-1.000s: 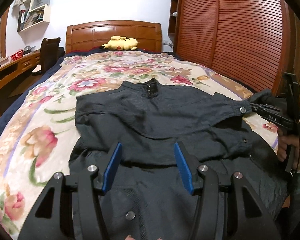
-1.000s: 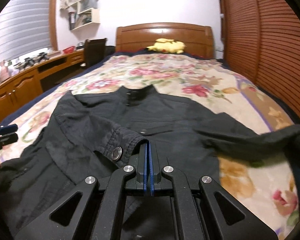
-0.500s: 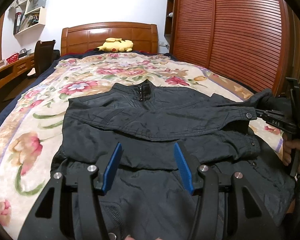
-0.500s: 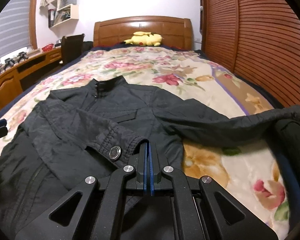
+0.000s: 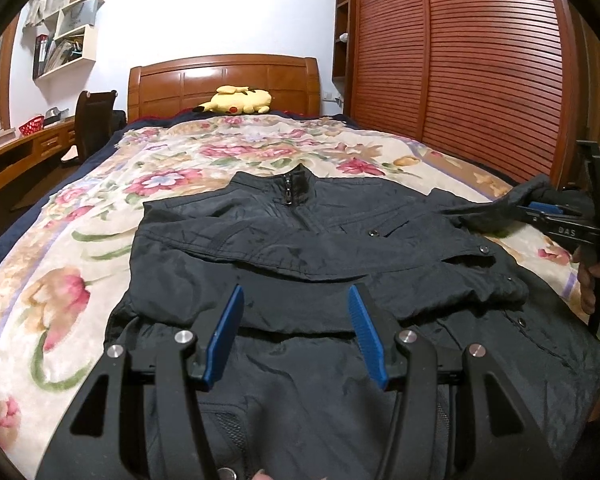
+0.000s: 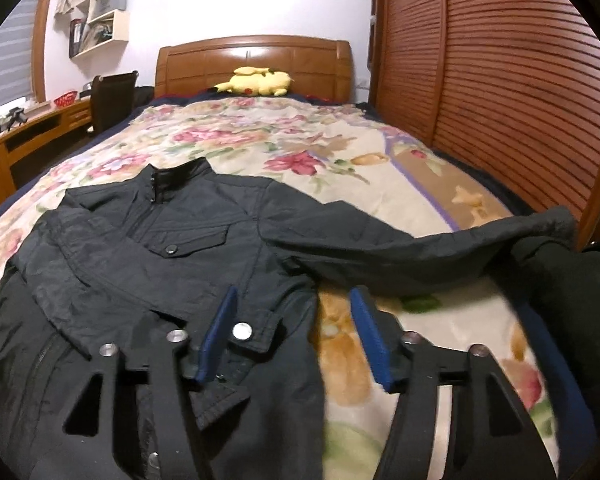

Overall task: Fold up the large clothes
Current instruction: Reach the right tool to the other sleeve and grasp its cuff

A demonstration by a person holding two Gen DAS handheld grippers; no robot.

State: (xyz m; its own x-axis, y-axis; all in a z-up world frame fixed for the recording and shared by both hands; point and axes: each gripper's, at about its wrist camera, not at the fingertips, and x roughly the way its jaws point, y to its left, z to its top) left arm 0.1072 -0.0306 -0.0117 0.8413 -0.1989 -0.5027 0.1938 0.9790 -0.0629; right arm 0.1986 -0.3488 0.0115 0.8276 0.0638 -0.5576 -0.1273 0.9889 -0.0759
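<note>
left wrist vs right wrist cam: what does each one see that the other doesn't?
Left wrist only: the left gripper, jaws open over the jacket, and a hand holding the right gripper at the frame's edge.
Right wrist only: the snap cuff lying loose between the right gripper's jaws, which have just been opening, and the outstretched sleeve in full.
Both: jacket, floral bedspread, yellow plush, headboard.

The jacket is dark, matt, creased cloth with shiny metal snaps; the bedspread looks soft and plush; the headboard is glossy varnished wood; the plush toy is fuzzy
</note>
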